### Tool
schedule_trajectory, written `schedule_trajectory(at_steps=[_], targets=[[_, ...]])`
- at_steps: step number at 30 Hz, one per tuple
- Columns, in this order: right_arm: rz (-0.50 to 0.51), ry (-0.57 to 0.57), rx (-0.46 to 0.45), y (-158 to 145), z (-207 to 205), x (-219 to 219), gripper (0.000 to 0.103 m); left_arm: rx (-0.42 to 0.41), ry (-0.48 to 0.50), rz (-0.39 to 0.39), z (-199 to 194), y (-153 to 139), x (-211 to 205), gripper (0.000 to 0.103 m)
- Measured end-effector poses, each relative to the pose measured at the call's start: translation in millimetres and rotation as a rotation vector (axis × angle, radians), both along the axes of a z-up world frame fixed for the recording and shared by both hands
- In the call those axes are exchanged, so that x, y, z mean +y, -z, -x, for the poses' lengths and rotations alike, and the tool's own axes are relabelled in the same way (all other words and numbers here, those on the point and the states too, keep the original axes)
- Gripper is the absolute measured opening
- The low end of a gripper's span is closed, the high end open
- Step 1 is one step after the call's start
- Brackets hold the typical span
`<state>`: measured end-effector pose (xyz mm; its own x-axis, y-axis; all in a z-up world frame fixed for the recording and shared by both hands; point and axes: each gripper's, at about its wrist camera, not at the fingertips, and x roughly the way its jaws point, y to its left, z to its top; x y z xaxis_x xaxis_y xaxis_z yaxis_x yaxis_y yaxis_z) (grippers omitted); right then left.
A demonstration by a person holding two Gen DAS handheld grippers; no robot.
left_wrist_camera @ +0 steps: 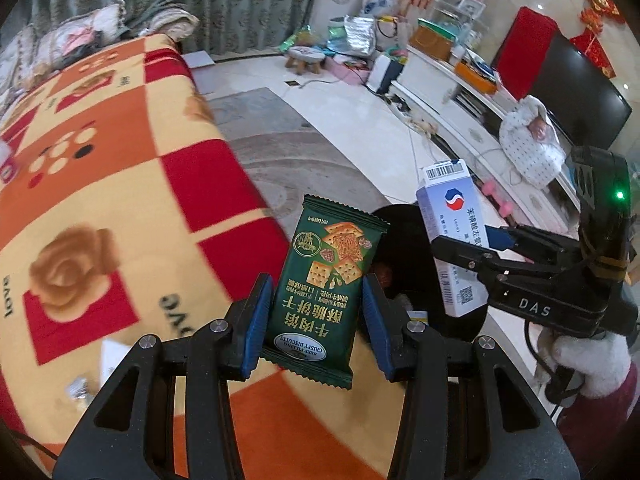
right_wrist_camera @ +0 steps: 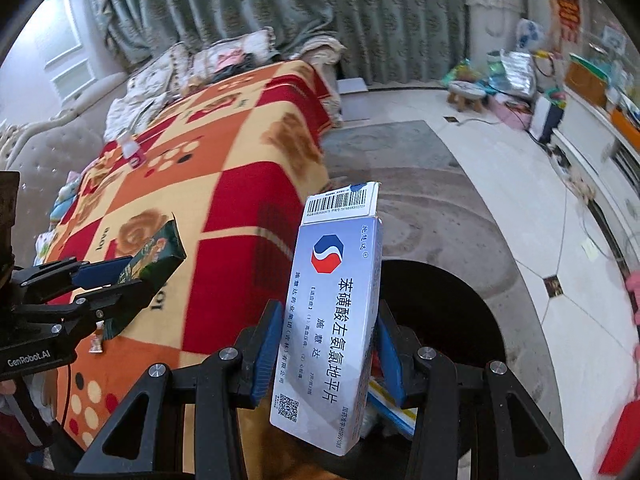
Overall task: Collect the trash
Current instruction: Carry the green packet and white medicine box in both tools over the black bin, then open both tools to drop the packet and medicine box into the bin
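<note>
My left gripper (left_wrist_camera: 316, 300) is shut on a green biscuit wrapper (left_wrist_camera: 324, 284), held upright between its blue pads. The right gripper (right_wrist_camera: 326, 336) is shut on a white and blue medicine box (right_wrist_camera: 332, 320) with a barcode flap on top. Both hang over the edge of a patterned blanket (left_wrist_camera: 120, 184), just above a round black bin (right_wrist_camera: 440, 312) on the floor. In the left wrist view the right gripper (left_wrist_camera: 472, 246) and its medicine box (left_wrist_camera: 452, 232) show at the right. In the right wrist view the left gripper (right_wrist_camera: 116, 276) and green wrapper (right_wrist_camera: 156, 252) show at the left.
The orange, red and cream blanket covers a sofa with cushions (right_wrist_camera: 224, 56) at its far end. A small pink and white packet (right_wrist_camera: 134, 150) and candy wrappers (right_wrist_camera: 96, 346) lie on it. A grey rug (right_wrist_camera: 420, 184), a white TV cabinet (left_wrist_camera: 452, 100) and floor clutter lie beyond.
</note>
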<state>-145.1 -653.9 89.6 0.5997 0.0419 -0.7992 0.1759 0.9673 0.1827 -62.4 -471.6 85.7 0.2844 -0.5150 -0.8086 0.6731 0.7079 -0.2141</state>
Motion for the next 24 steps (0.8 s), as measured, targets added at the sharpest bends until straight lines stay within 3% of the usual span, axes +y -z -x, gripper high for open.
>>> schedule_trajectory(at_steps=[11,24], targets=[[-0.038,0.066,0.032,22.1,14.9,-31.9,0.043,0.048,0.054,-0.005,4.6,18.7,-46.3,0.043],[-0.049,0.104,0.056,33.9,21.9,-44.3,0.044,0.071,0.062,0.0,6.7,29.3,-61.1,0.043]])
